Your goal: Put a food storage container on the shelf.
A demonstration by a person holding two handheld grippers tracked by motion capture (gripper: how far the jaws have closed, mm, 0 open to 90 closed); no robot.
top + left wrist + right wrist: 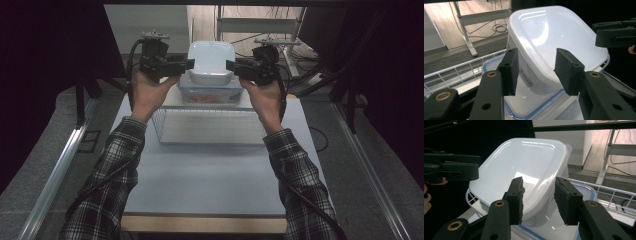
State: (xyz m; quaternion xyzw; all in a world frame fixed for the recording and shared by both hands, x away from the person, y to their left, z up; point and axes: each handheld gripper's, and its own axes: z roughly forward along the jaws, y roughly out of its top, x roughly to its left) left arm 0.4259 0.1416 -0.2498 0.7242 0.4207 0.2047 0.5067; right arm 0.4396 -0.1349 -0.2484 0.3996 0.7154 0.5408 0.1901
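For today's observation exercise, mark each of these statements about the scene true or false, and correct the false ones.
1. A white tub sits on top of a blue-rimmed box. True.
2. The box stands on a wire rack. True.
3. The left tongs are clamped shut on the tub. False: in the left gripper view their pads stand apart from the tub's rim.
4. The right tongs hold a spoon. False: they are open beside the tub.
5. The sleeves are plain red. False: they are checked, dark and light.
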